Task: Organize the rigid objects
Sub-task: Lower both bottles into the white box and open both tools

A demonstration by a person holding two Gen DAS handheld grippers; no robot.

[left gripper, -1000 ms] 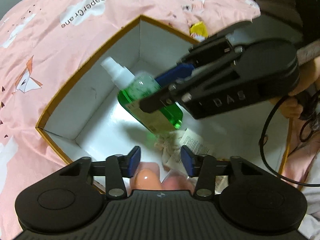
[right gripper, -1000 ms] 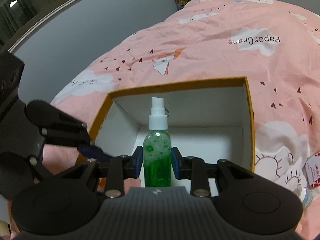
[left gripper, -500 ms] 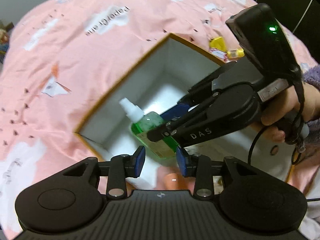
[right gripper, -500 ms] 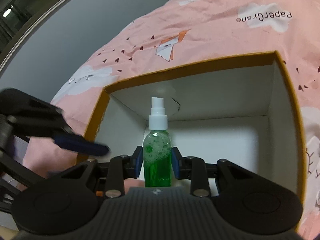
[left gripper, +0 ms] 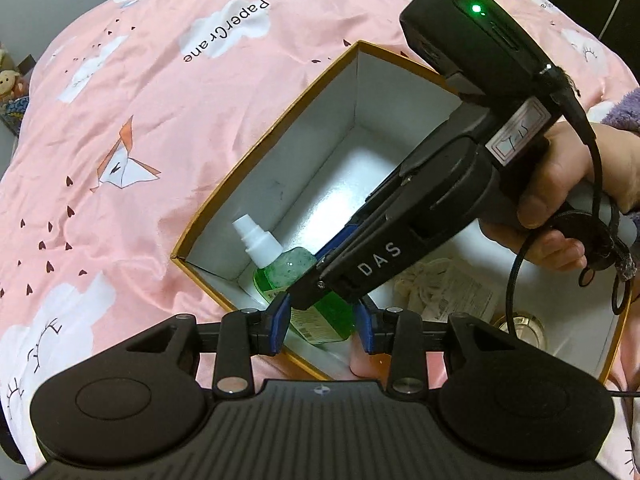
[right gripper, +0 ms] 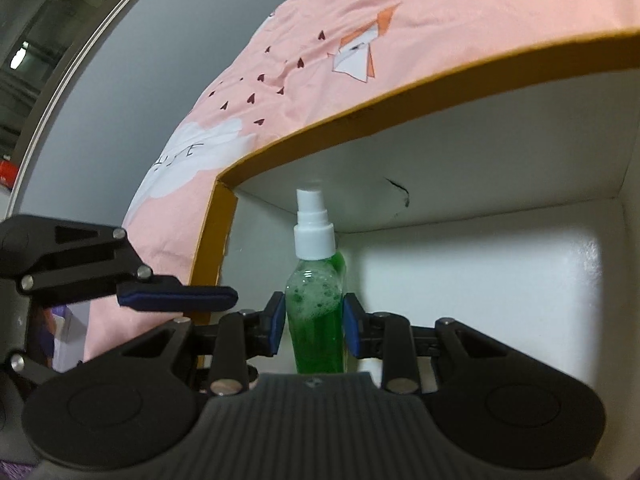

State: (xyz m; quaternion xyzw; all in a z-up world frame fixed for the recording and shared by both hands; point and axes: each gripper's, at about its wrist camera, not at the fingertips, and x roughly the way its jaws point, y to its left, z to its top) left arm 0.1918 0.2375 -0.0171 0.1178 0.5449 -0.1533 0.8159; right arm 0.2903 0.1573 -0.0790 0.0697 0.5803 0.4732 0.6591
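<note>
1. Spray bottle [right gripper: 316, 300] of clear plastic, part full of foamy green liquid, with a white pump top: it sits clamped by its body between the pads of the right gripper [right gripper: 314, 328], down inside the box [left gripper: 248, 184] near one corner, leaning toward the wall.
2. Handling, as a judgement: the bottle looks light and stiff, though thin plastic may give a little under a hard squeeze. Its smooth, rounded sides could slip or twist. The liquid will slosh, so its weight shifts. The mid-body, where it is held, seems the best place; the narrow pump top would be a poorer hold and might come loose.
3. Label [left gripper: 308, 324] on the bottle's lower body carries small print, too small to read.
4. Left gripper [left gripper: 320, 320] has its jaws apart and holds nothing, hovering at the box's near rim just beside the bottle.
5. Right gripper's side reads "DAS" in the left wrist view, and a white tag on its handle bears handwriting I cannot make out.
6. Box is white inside with an orange-brown rim; a crumpled cloth pouch with a printed tag [left gripper: 444, 284] lies on its floor.
7. Bedspread [left gripper: 120, 120] under the box is pink, printed with clouds, origami cranes and "PaperCrane".
</note>
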